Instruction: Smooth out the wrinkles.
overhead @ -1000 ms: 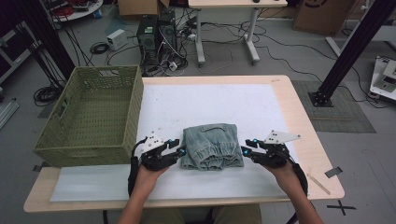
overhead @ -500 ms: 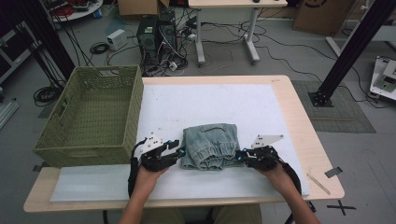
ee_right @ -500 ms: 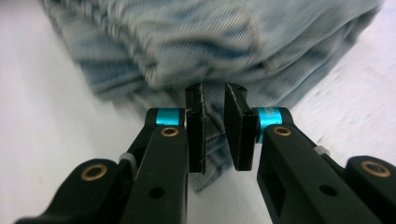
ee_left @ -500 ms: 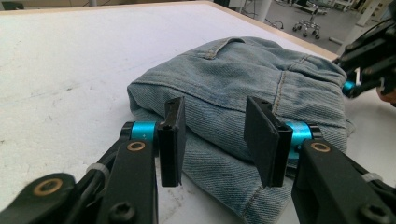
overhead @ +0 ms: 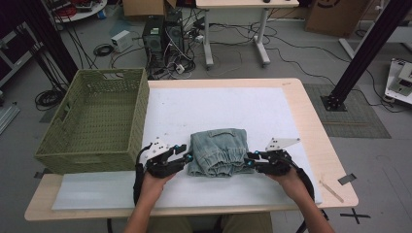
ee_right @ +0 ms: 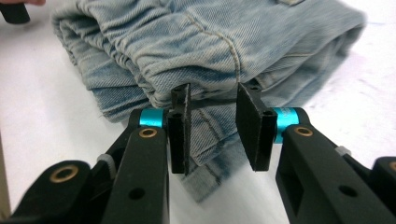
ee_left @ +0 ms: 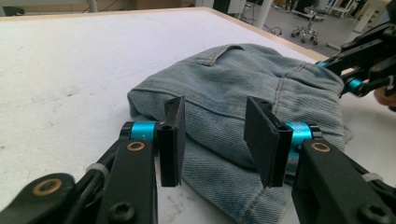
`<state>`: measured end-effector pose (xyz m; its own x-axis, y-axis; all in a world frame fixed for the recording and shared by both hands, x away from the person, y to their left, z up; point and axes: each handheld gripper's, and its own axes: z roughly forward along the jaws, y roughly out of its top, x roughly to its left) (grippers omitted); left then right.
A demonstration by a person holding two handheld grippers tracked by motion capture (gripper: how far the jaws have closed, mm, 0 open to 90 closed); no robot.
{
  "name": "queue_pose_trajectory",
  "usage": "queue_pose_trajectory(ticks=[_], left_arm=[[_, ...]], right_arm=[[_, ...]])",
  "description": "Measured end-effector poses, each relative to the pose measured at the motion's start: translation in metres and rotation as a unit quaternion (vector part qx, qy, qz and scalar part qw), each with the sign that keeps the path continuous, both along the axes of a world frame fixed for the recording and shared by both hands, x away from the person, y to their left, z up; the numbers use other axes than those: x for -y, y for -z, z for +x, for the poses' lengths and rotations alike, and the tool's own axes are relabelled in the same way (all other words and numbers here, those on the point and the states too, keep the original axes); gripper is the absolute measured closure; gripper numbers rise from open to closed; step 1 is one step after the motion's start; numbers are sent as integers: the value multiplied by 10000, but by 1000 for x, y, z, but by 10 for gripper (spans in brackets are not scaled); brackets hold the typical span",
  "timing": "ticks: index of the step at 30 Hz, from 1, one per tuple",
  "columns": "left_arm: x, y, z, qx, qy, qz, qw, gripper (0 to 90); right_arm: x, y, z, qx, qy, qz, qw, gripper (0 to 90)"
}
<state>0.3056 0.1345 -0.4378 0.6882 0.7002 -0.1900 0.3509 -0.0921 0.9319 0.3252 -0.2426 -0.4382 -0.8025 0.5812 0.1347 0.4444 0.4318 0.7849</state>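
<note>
One folded pair of jeans (overhead: pixel 217 151) lies on the white mat (overhead: pixel 218 109), near edge, between my two grippers. My left gripper (overhead: pixel 186 158) has its jaws spread at the denim's left side, pinching nothing. My right gripper (overhead: pixel 248 160) has just been opening; jaws apart, fabric between them unpressed. One green basket (overhead: pixel 97 121) stands left.

The white mat (overhead: pixel 218 104) lies bare beyond the folded jeans (overhead: pixel 216 151), so there is free passage toward the table's far edge; the green basket (overhead: pixel 97 121) walls off the left side, just beside the left gripper (overhead: pixel 187 156); right of the right gripper (overhead: pixel 247 160) the tabletop (overhead: pixel 318 141) is open to its edge.
</note>
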Motion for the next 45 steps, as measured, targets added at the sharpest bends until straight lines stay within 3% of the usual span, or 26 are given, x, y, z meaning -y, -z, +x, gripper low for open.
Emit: queue_pose_trajectory(ticks=[4, 8, 14, 17, 20, 23, 27, 31, 34, 37, 41, 45], left_arm=[[0, 1, 0, -52, 6, 28, 10000, 591], [-1, 1, 0, -62, -11, 8, 10000, 618], [-2, -1, 0, -6, -19, -16, 10000, 611], [1, -3, 2, 45, -19, -72, 10000, 597], [4, -8, 7, 21, -3, -148, 9999, 529], [9, -13, 14, 22, 1, -199, 9998, 450], [20, -20, 23, 113, 67, -177, 9998, 422], [29, -24, 30, 152, 107, -119, 9998, 422], [33, -25, 32, 132, 140, -93, 9998, 422], [36, -25, 34, 122, 174, -54, 9998, 422], [38, -23, 37, 95, 193, -29, 9998, 422], [46, -19, 40, 68, 236, 33, 9997, 423]], right_arm=[[-4, 8, 2, -118, -147, -460, 9988, 679], [-7, 5, 1, -135, -235, -671, 9974, 729], [-2, 1, 1, -260, -269, -711, 9968, 733], [1, -4, -1, -136, -221, -515, 9983, 644], [9, -15, -2, 74, -6, 18, 10000, 501], [14, -25, 0, 363, 287, 473, 9978, 401], [6, -33, 10, 612, 567, 520, 9952, 337], [-16, -31, 27, 461, 526, 379, 9968, 352], [-35, -21, 37, 58, 251, 196, 9995, 406], [-42, -12, 38, -262, 15, -31, 9997, 438], [-41, -12, 30, -304, -380, -114, 9988, 438], [-41, -10, 23, -229, -415, -185, 9987, 448]])
